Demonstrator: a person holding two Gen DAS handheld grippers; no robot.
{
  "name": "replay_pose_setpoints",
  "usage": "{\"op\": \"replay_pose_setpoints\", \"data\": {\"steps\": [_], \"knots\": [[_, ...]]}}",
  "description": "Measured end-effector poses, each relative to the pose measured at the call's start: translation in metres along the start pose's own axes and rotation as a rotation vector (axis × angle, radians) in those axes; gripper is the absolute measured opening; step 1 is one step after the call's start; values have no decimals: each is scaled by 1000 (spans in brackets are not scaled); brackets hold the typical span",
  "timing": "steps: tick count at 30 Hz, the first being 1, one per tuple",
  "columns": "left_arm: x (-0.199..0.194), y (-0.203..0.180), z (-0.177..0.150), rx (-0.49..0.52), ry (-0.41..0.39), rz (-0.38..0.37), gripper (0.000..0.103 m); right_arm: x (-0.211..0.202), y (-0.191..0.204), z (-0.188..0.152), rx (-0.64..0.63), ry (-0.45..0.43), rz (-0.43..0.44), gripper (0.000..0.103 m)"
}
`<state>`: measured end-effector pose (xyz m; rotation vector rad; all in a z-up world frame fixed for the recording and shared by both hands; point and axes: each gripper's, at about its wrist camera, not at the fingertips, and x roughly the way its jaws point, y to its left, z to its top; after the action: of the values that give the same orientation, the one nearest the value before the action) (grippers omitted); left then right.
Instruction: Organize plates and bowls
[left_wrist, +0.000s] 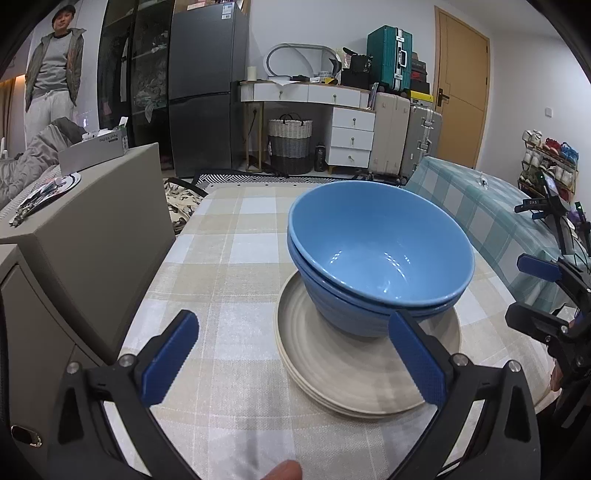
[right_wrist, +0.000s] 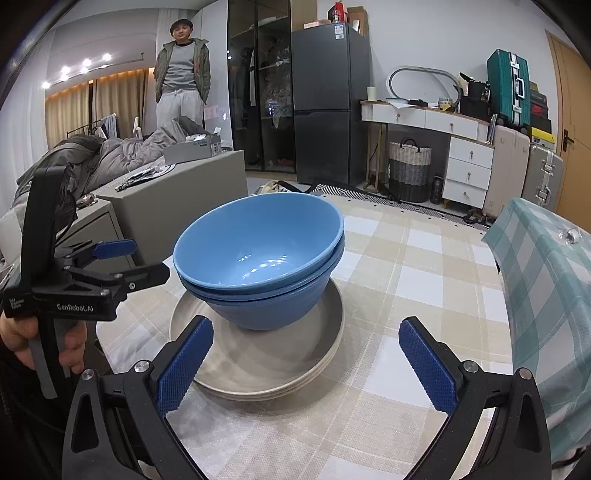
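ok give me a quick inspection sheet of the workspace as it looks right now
surface: table under a beige checked cloth, flat.
job's things: two blue bowls nested, standing on stacked beige plates.
clutter: nothing seen on the cloth besides the stack.
grippers: left gripper open, empty, near the plates; right gripper open, empty, in front of the plates.
cables: nothing seen on the table.
surroundings: grey cabinet beside the table, a person standing behind, fridge, suitcases.

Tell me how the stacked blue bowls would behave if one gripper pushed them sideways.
The blue bowls look glossy and rigid, so they would probably slide across the beige plates rather than flex. Their narrow base under a wide rim suggests they could tip. They look ceramic or melamine, so a fall might chip them.
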<state>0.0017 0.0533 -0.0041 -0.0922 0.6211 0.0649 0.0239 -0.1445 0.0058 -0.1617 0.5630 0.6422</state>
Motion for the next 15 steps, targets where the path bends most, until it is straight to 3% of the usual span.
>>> {"op": "replay_pose_setpoints", "data": {"steps": [15], "knots": [[-21, -8, -21, -8, -65, -18, 103, -24, 8, -16, -8, -104, 18, 102]]}}
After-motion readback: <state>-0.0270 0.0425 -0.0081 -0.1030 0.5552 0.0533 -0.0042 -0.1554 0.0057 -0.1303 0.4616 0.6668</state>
